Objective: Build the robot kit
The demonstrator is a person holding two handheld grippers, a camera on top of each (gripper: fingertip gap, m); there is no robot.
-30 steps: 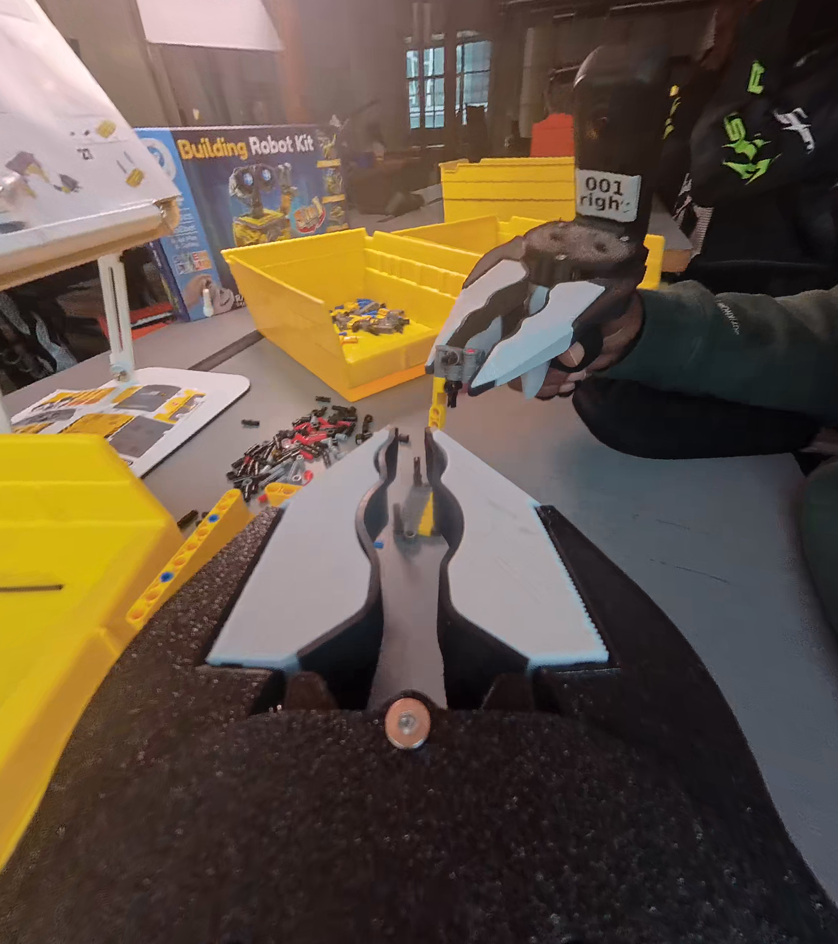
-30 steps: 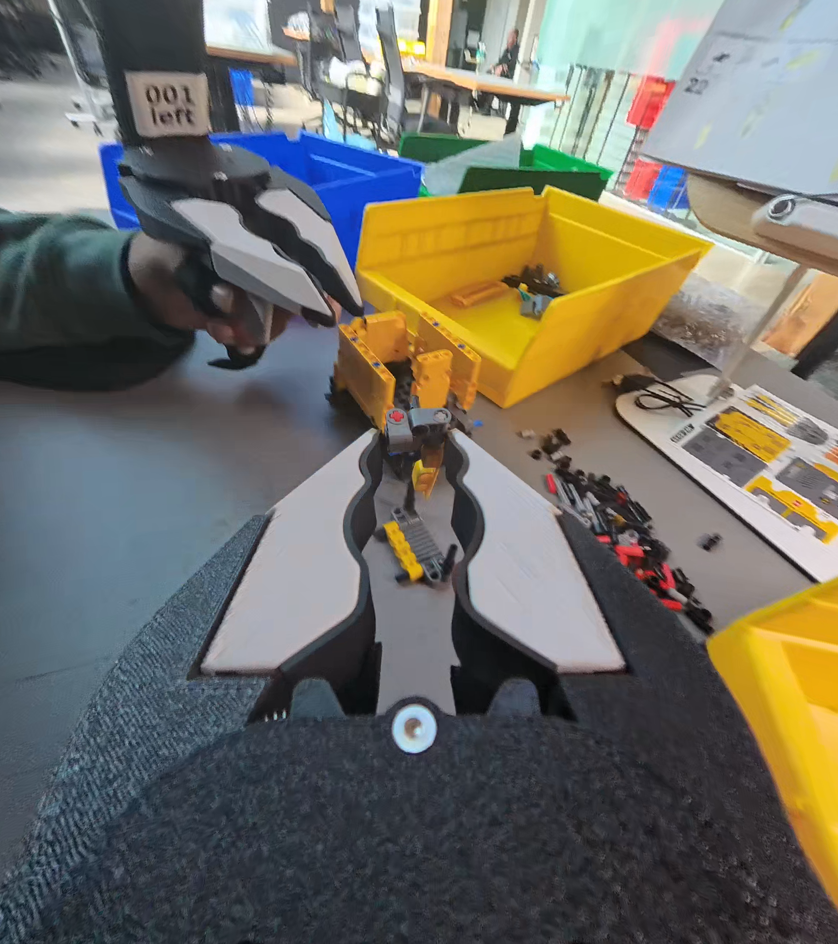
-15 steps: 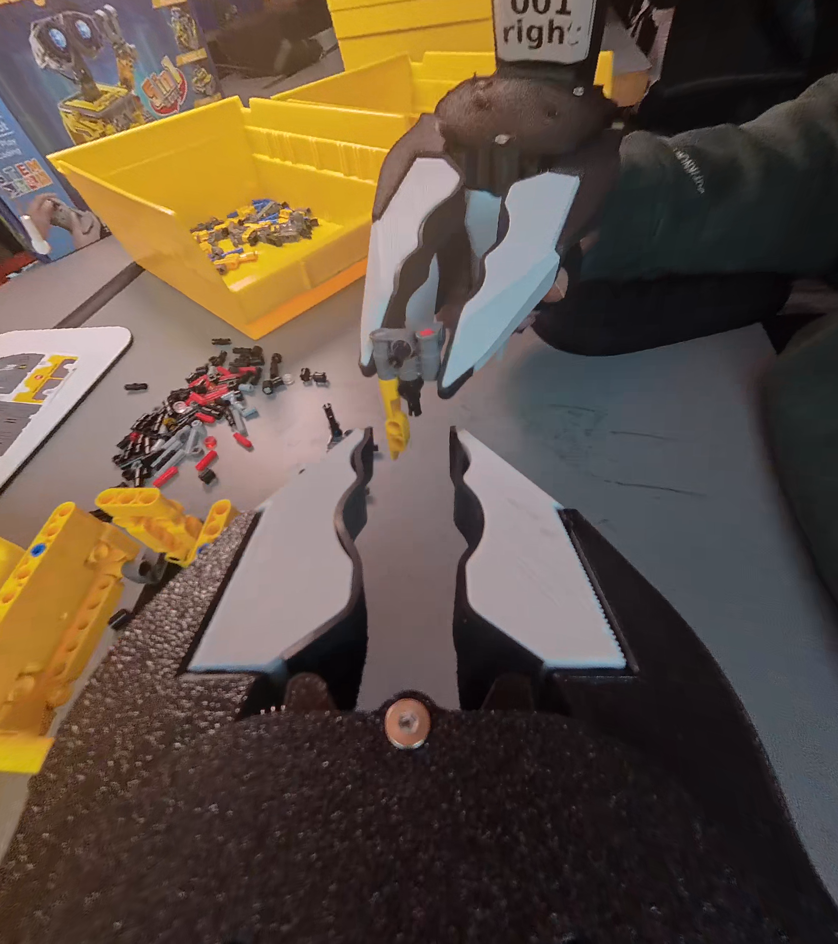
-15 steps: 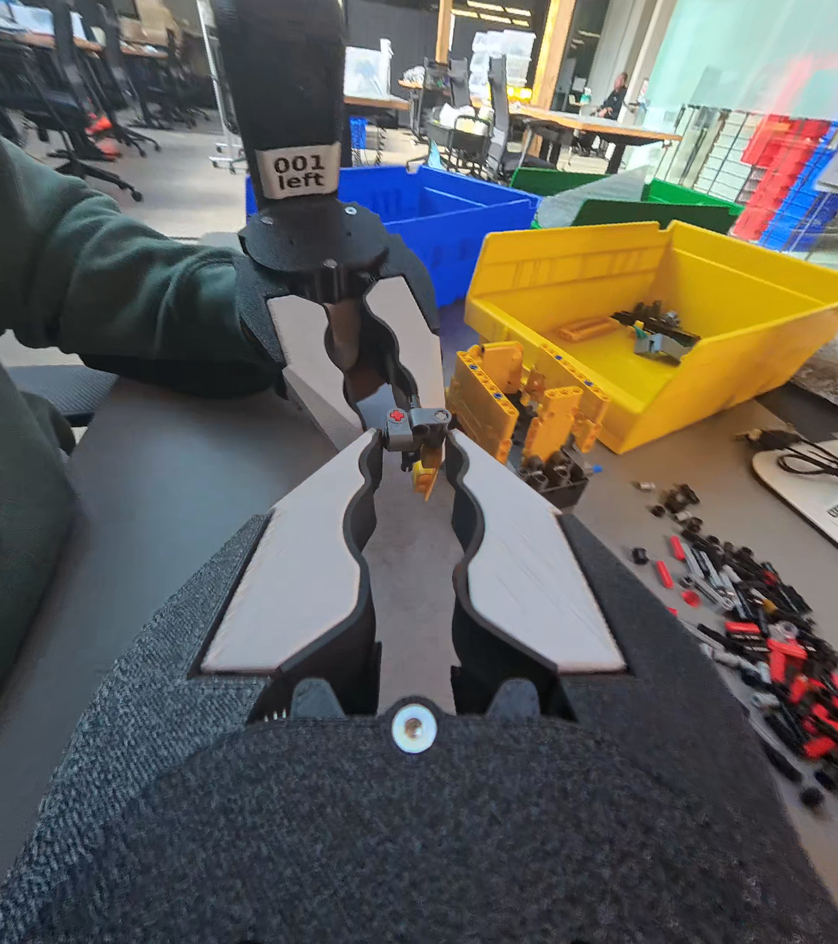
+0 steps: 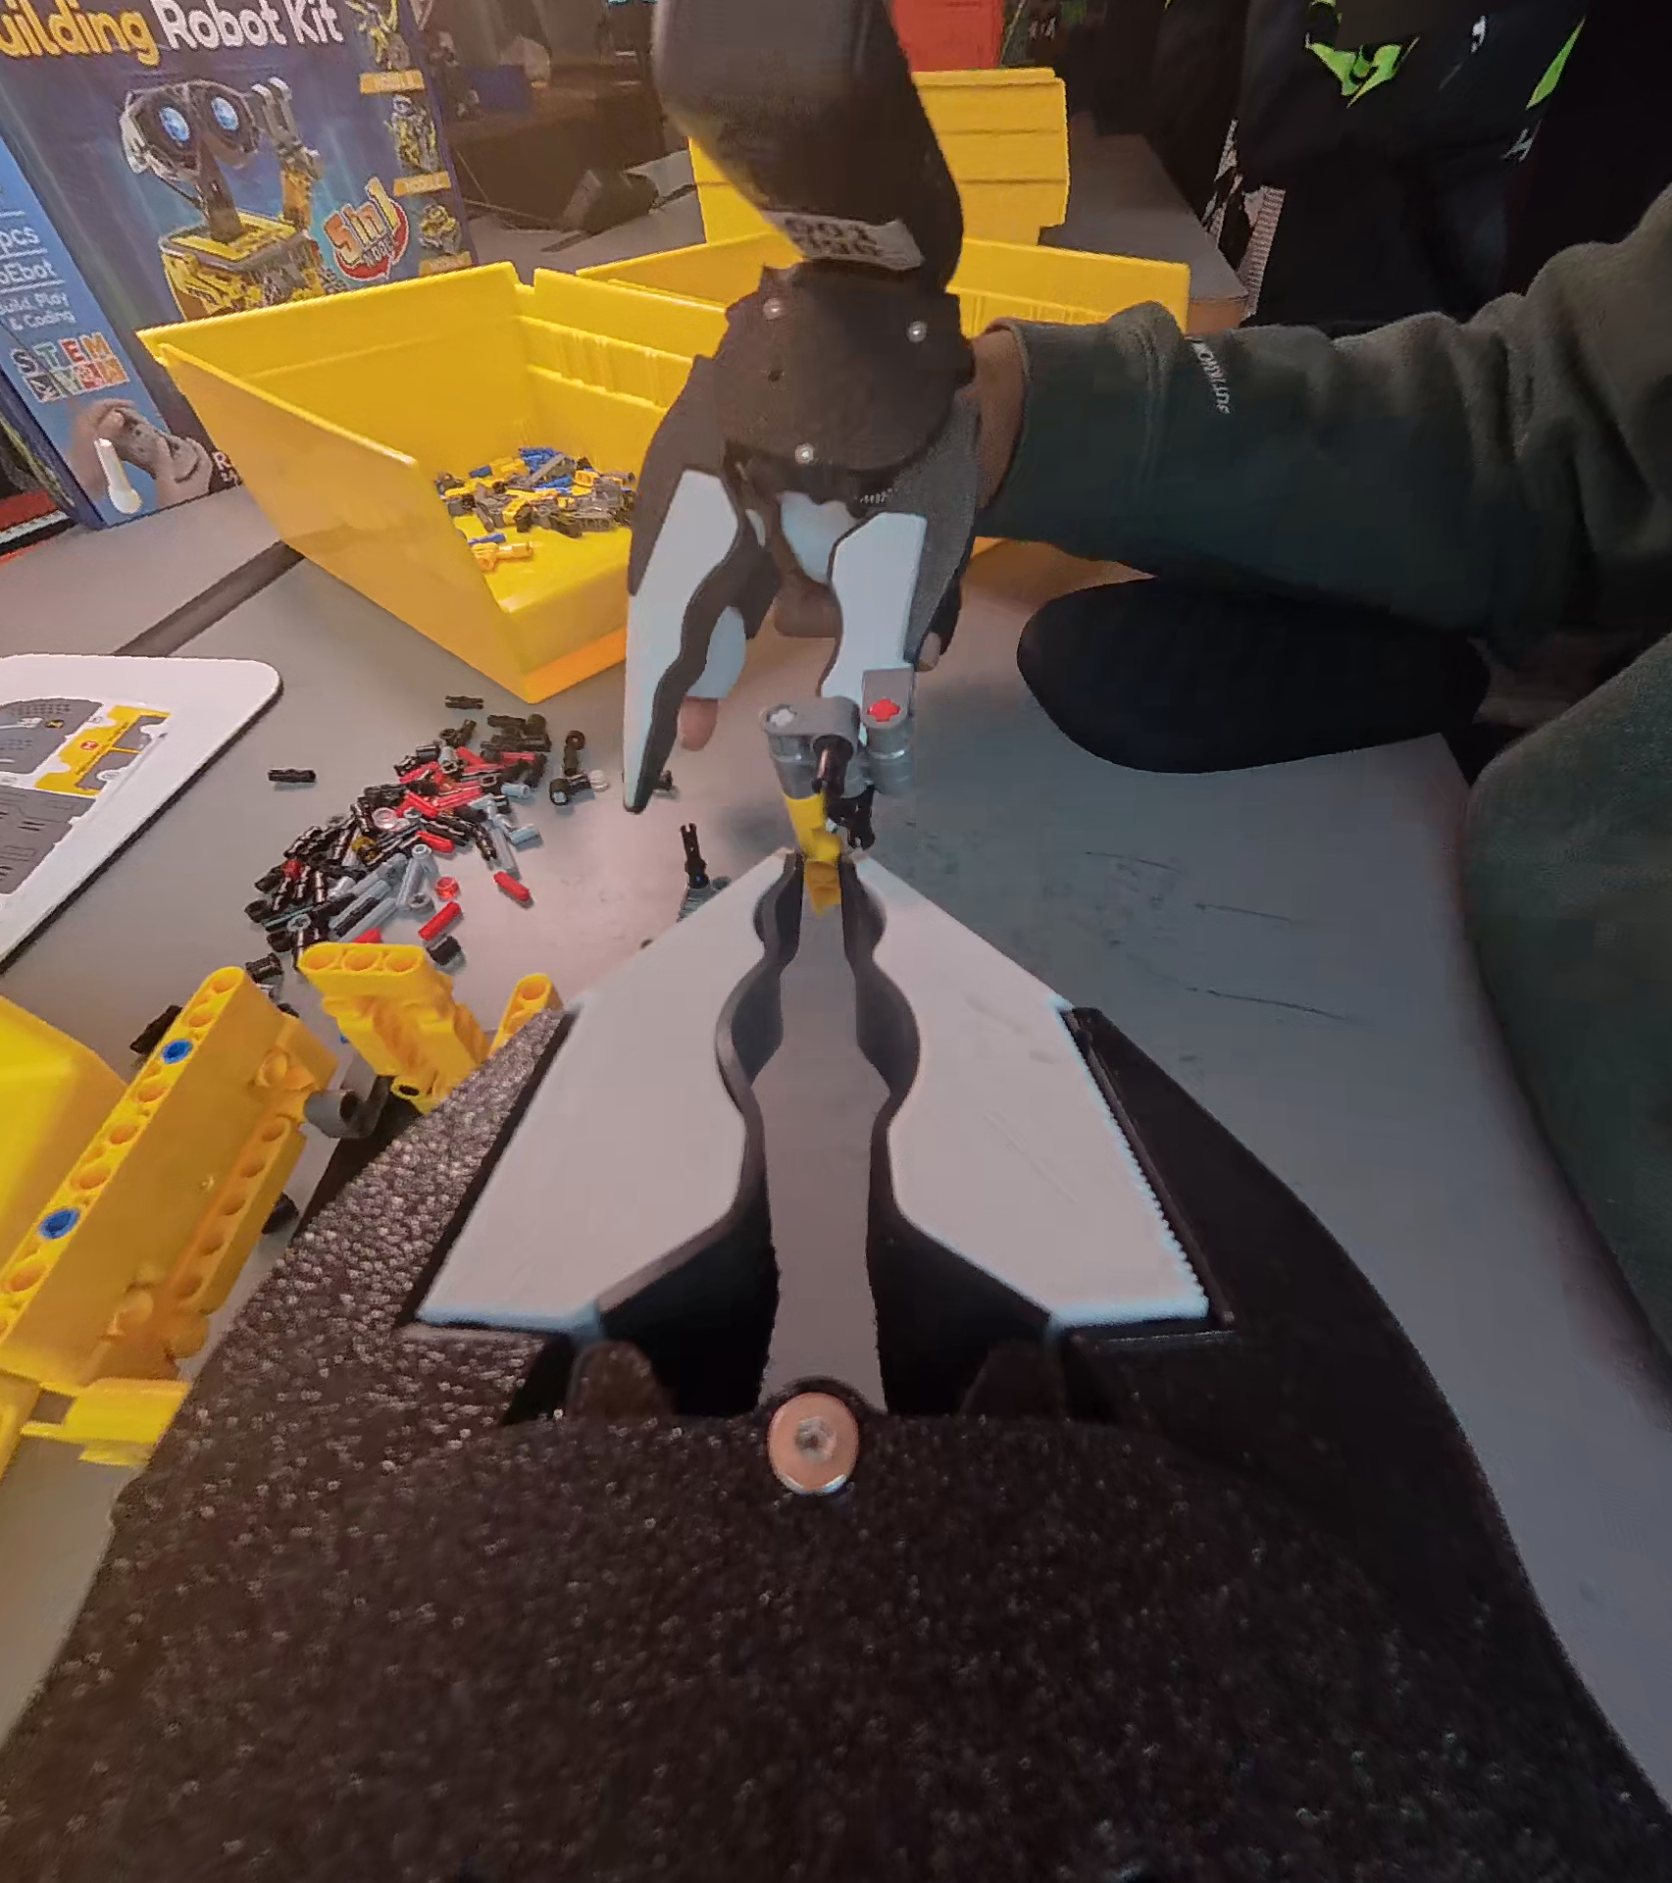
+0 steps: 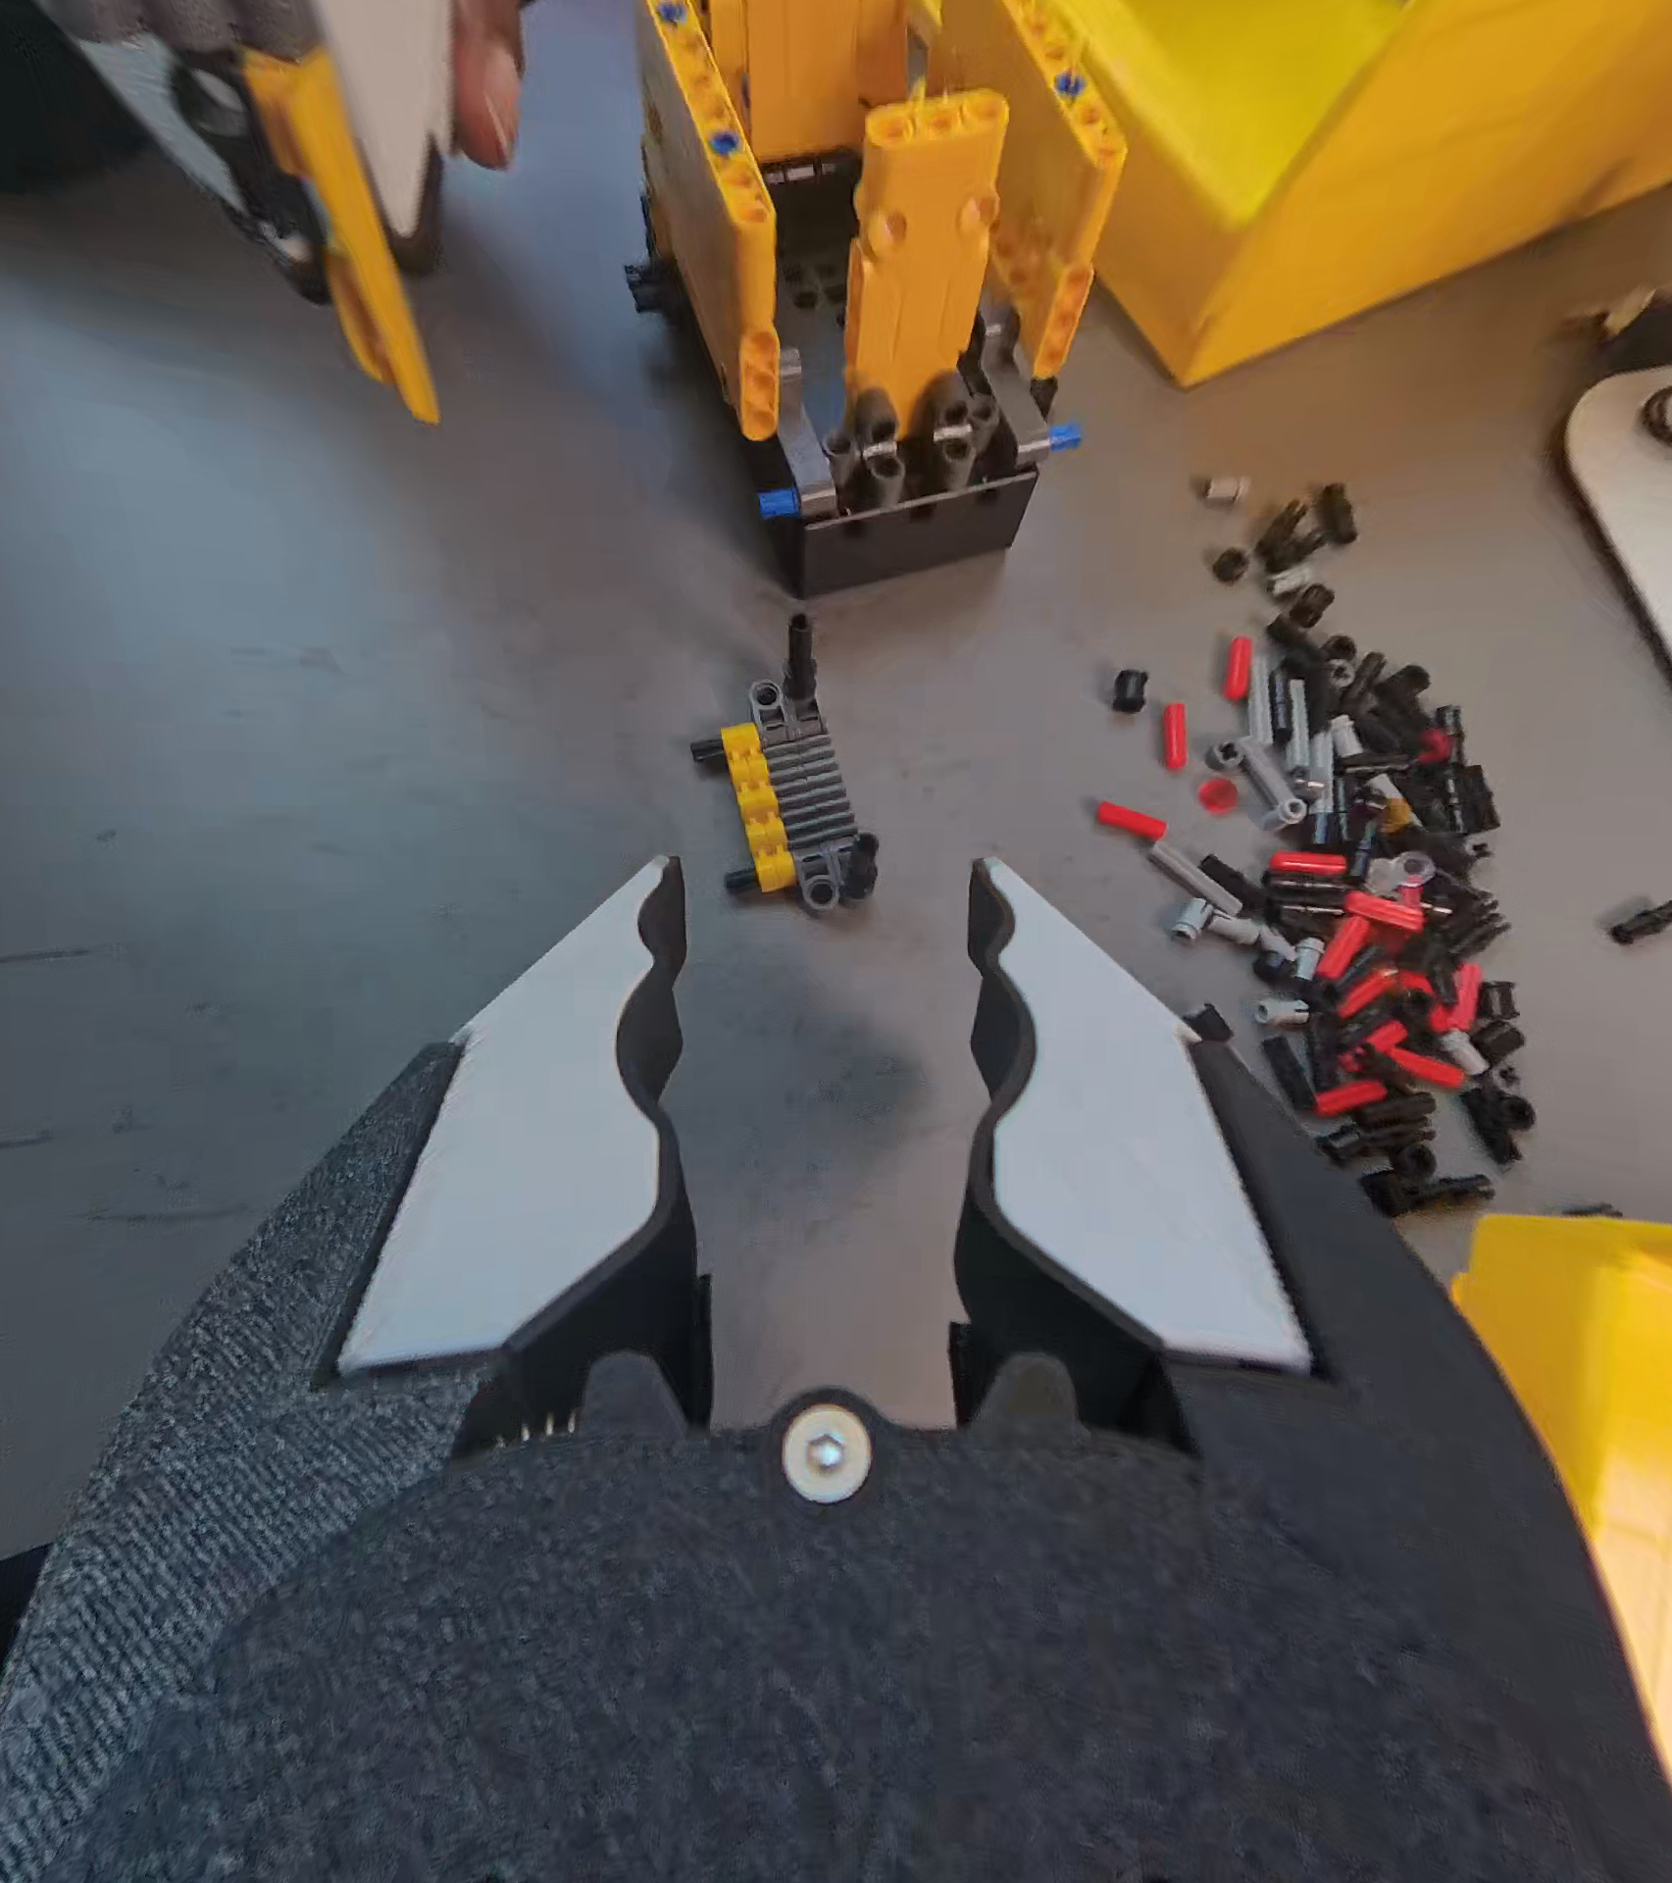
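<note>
Pins point(image 6: 1361, 917), small and round, lie in one loose heap on the grey tabletop point(image 6: 251, 815), to the right of the right tongs point(image 6: 826, 876); they are black, red and light grey plastic. These tongs stand wide apart and hold nothing. Just beyond their tips lies a ribbed part point(image 6: 791, 805), grey with a yellow strip along one side and black pegs at its ends. Farther on stands a half-built model point(image 6: 872, 306): yellow beams with rows of holes on a black box base, two blue pegs at its sides. It stands between the ribbed part and a yellow bin point(image 6: 1371, 153).

The left tongs point(image 5: 819, 871) are nearly closed and pinch the yellow lower end of a small piece point(image 5: 826, 774), made of grey connectors, a black peg and one red cross mark. The piece stands upright above the tabletop point(image 5: 1219, 968). One finger of the other tongs point(image 5: 770, 713) seems to touch its grey top, but the two fingers are apart. A hand in a dark green sleeve point(image 5: 1371, 459) holds them.

Around are three yellow bins; the middle one point(image 5: 353, 408) has smooth plastic walls and holds mixed small parts. Behind it stands a blue box point(image 5: 200, 204) with a picture of a robot. At the left lies a white sheet point(image 5: 47, 754) with printed drawings.
</note>
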